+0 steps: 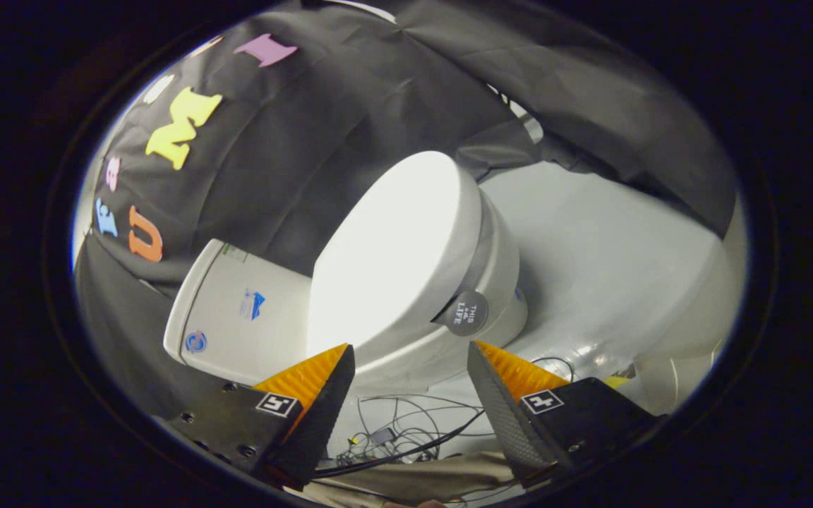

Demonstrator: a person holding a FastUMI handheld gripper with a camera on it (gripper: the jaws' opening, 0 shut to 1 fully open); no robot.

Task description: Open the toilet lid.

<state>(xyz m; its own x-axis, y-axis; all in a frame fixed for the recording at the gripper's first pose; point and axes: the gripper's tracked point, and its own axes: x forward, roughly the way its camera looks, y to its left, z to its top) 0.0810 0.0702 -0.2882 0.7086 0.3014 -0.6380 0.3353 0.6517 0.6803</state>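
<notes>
One white toilet (498, 282) stands on the pale floor (611, 254) against the black cloth wall (322, 127), its lid (392, 247) down over the bowl and its cistern (237, 310) at the back, toward the cloth. Fixed near the lid's front rim is a small dark round tab (468, 312), just ahead of the gripper (410, 360), whose fingers stand spread apart with nothing between them, the lid's side edge lying just beyond the tips. Loose thin cables (406, 430) lie on the floor beneath the fingers, beside the toilet's base.
</notes>
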